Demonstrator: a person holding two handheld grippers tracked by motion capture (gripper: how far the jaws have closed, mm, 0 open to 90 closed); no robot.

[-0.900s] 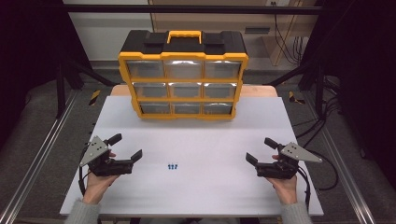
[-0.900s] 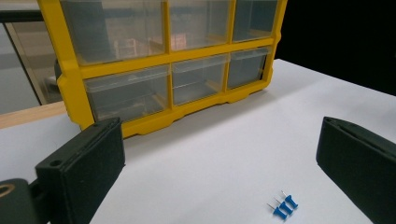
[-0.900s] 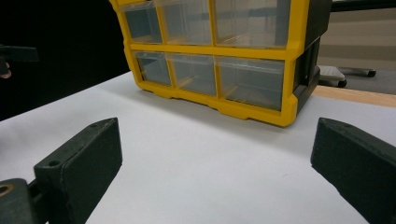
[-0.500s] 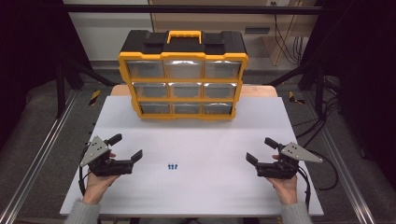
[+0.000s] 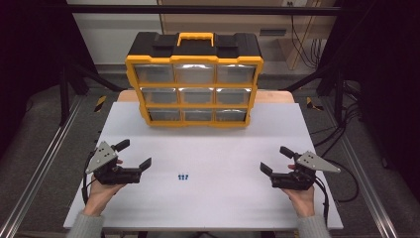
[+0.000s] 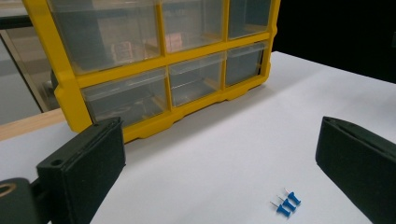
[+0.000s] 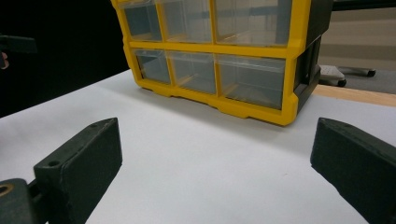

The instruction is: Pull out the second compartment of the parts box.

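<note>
High view: we hover both grippers, left gripper point(image 5: 132, 155) and right gripper point(image 5: 275, 159), wide open; next we likely pinch the blue pushpins point(image 5: 183, 176) lying between them.

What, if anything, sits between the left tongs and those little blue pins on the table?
Nothing visible does. The left tongs are open and point toward the blue pins, with bare white table between them. The yellow drawer box stands farther back, out of the way.

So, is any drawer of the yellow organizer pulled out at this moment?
No: in the high view all nine clear drawers of the yellow organizer sit flush in their frame, none sticking out toward the pushpins.
</note>
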